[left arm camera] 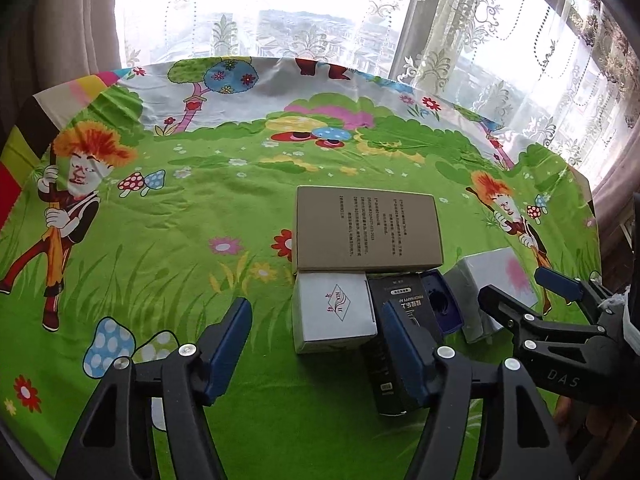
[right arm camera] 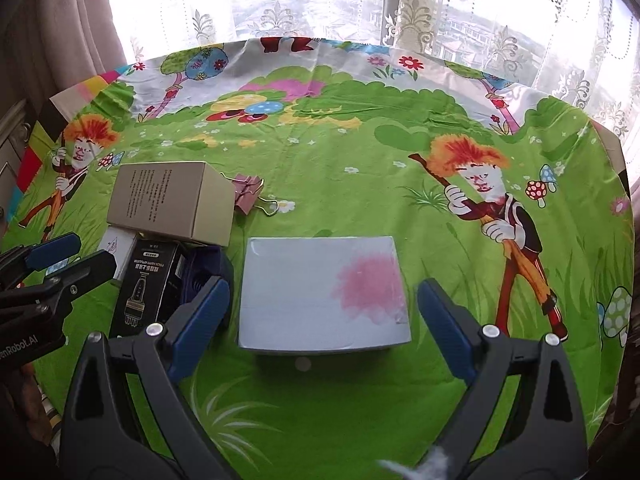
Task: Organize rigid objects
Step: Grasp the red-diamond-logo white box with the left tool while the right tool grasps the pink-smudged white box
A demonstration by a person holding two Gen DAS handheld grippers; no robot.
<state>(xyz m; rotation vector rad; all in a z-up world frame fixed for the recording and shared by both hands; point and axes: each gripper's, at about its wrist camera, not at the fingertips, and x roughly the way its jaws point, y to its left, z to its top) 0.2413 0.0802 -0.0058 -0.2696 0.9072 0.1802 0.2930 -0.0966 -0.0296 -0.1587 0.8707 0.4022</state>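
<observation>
On the cartoon-print cloth of the surface (right arm camera: 320, 152), a brown carton (right arm camera: 172, 202) lay far left with a small white box (left arm camera: 334, 312) and a black box (right arm camera: 146, 284) touching its near edge, and a pink binder clip (right arm camera: 250, 194) just beside its right end. The left hand-held gripper (left arm camera: 316, 344) stood released, its jaws spread about the small white box, its right finger over the black box. Further right, the white box with a pink blotch (right arm camera: 324, 296) lay flat between the parted, untouching jaws of the right hand-held gripper (right arm camera: 322, 316).
</observation>
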